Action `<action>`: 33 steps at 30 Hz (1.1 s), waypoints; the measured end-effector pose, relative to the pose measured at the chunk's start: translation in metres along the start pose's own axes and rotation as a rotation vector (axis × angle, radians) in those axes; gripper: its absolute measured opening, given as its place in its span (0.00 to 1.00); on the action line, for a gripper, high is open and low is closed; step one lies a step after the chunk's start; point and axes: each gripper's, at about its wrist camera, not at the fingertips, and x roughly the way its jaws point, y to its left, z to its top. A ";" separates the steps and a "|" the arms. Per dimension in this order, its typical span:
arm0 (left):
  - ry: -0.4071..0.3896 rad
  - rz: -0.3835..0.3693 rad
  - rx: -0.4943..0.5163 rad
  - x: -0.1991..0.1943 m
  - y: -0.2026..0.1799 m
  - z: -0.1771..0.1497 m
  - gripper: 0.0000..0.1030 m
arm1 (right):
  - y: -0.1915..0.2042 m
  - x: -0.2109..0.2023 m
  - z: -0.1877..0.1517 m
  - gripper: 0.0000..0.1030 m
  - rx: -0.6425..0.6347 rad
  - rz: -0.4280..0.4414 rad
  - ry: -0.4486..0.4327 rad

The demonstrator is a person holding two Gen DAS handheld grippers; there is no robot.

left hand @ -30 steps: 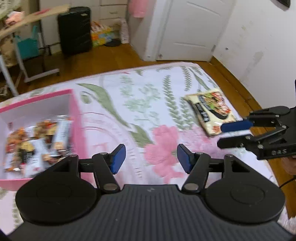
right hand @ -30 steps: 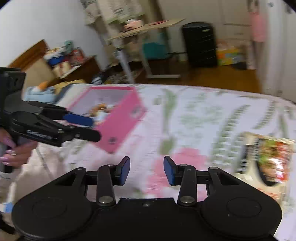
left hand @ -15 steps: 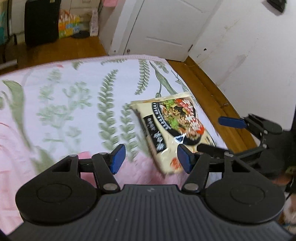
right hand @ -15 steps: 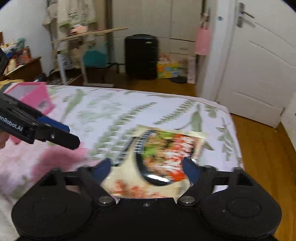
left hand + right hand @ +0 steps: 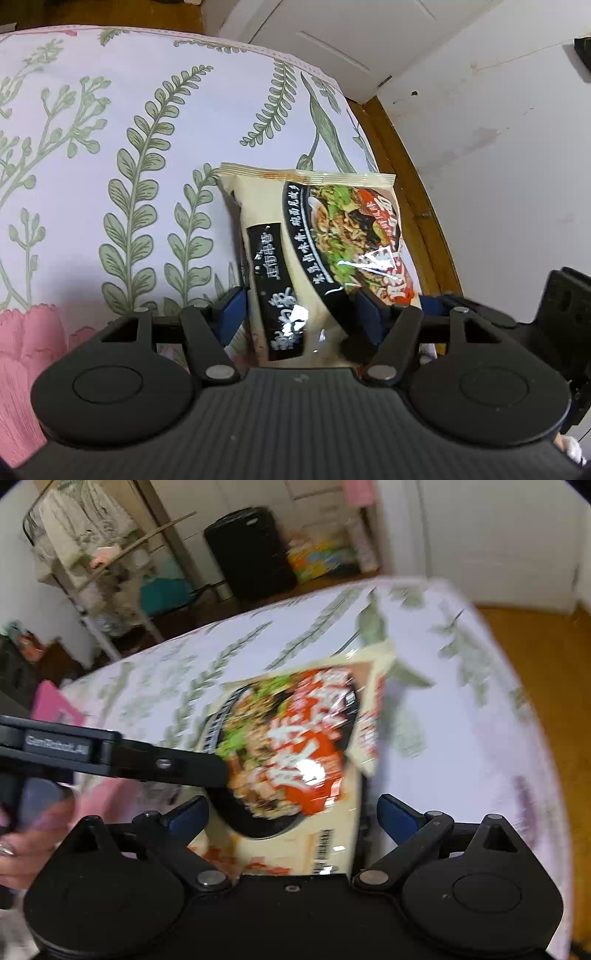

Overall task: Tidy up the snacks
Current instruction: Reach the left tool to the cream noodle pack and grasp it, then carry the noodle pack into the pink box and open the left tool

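Observation:
A cream noodle packet (image 5: 317,254) with a bowl picture lies on the floral bedspread near its right edge. My left gripper (image 5: 299,314) is open, its blue pads on either side of the packet's near end. My right gripper (image 5: 291,816) is open too, straddling the same packet (image 5: 295,753) from the other side. The packet looks tilted up in the blurred right wrist view. The left gripper's finger (image 5: 177,764) reaches over the packet there.
The pink box's corner (image 5: 51,705) shows at far left. The bed edge (image 5: 369,147) and wooden floor (image 5: 413,184) lie just right of the packet, with a white wall and door beyond. A black suitcase (image 5: 251,550) and clothes rack stand across the room.
Both grippers have closed in on the noodle packet, from apart over the bed to straddling it. The pink box has left the left wrist view.

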 end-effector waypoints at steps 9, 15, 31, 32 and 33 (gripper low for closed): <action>0.028 0.035 0.037 -0.023 -0.007 -0.011 0.62 | 0.057 -0.007 -0.012 0.97 -0.150 -0.050 0.040; -0.007 0.067 0.101 -0.070 -0.007 -0.029 0.62 | 0.099 -0.022 -0.025 0.97 -0.209 -0.047 0.043; 0.000 0.123 0.136 -0.176 0.009 -0.075 0.62 | 0.180 -0.055 -0.054 0.97 -0.286 0.075 -0.002; -0.002 0.127 0.139 -0.182 0.010 -0.078 0.62 | 0.186 -0.057 -0.055 0.97 -0.290 0.079 -0.005; -0.005 0.131 0.141 -0.188 0.010 -0.081 0.62 | 0.192 -0.057 -0.055 0.97 -0.293 0.083 -0.005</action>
